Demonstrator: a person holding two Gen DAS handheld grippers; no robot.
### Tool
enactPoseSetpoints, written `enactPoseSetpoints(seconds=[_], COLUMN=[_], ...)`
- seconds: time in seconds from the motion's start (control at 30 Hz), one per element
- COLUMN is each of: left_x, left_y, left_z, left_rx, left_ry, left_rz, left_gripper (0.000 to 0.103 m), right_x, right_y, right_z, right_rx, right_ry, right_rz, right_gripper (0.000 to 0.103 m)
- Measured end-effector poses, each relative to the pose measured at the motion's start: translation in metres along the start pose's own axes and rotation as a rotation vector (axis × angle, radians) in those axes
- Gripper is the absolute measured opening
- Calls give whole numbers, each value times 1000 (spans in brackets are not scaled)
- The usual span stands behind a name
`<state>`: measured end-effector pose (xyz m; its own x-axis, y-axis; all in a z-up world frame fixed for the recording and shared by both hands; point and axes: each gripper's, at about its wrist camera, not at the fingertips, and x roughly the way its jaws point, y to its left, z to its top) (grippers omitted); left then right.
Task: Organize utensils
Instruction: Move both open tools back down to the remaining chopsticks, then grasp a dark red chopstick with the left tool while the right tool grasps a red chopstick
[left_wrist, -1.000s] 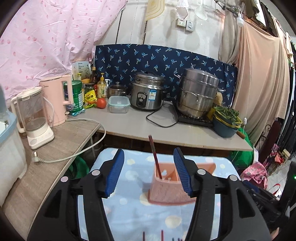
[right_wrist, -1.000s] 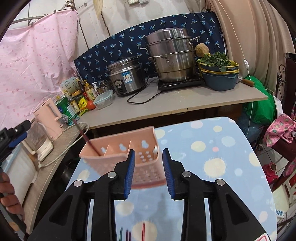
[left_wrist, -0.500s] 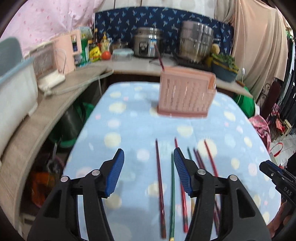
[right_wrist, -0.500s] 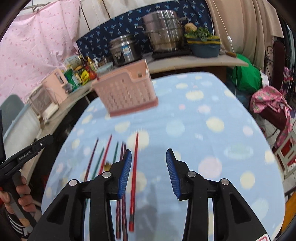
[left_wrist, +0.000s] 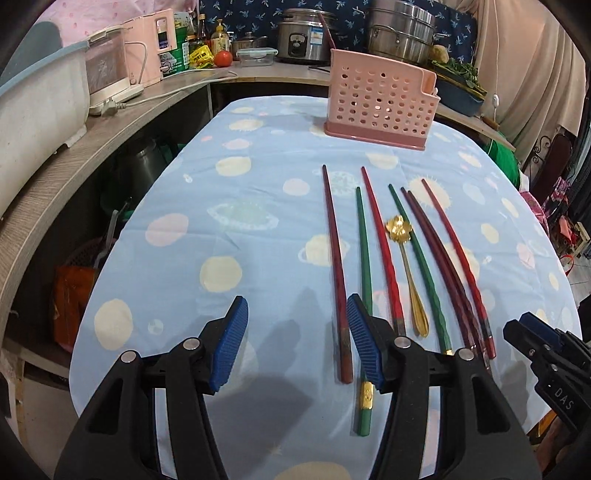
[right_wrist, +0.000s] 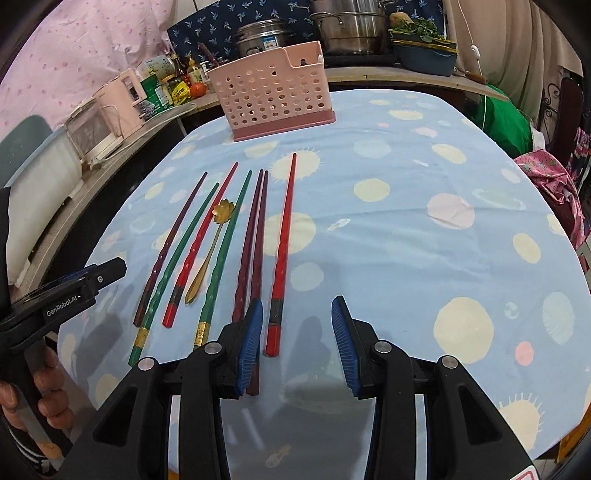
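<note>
A pink perforated utensil holder (left_wrist: 380, 99) stands at the far end of the table, also in the right wrist view (right_wrist: 275, 92), with one dark chopstick (left_wrist: 325, 26) in it. Several red, green and maroon chopsticks (left_wrist: 384, 243) and a gold flower-headed spoon (left_wrist: 406, 266) lie side by side on the blue spotted tablecloth (left_wrist: 229, 206); they also show in the right wrist view (right_wrist: 255, 236). My left gripper (left_wrist: 297, 341) is open and empty, just left of the chopsticks' near ends. My right gripper (right_wrist: 297, 345) is open and empty over the right-most chopsticks' near ends.
A wooden counter (left_wrist: 92, 140) runs along the left with a pink kettle (left_wrist: 147, 48), a blender and a power cable. Behind the table stand a rice cooker (left_wrist: 306, 37), steel pots (left_wrist: 400, 33) and a bowl of greens (right_wrist: 421, 44).
Both grippers have pulled back from the holder and tilted down toward the near end of the table. The chopsticks and spoon now lie in front of them. The right gripper has opened wider.
</note>
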<state>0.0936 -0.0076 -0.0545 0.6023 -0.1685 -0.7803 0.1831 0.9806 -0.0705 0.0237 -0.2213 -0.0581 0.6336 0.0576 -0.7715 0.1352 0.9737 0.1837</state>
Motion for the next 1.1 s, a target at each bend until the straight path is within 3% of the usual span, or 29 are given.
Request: enactPoseSetpoints(seconds=[1.1], left_x=[22], left_y=[-9], left_z=[-19], left_rx=[16], left_ry=[64], left_rz=[0], left_gripper=[53], right_x=[14], right_y=[-1], right_z=[-1], right_rx=[16], right_ry=[23], right_rz=[6], right_gripper=[32])
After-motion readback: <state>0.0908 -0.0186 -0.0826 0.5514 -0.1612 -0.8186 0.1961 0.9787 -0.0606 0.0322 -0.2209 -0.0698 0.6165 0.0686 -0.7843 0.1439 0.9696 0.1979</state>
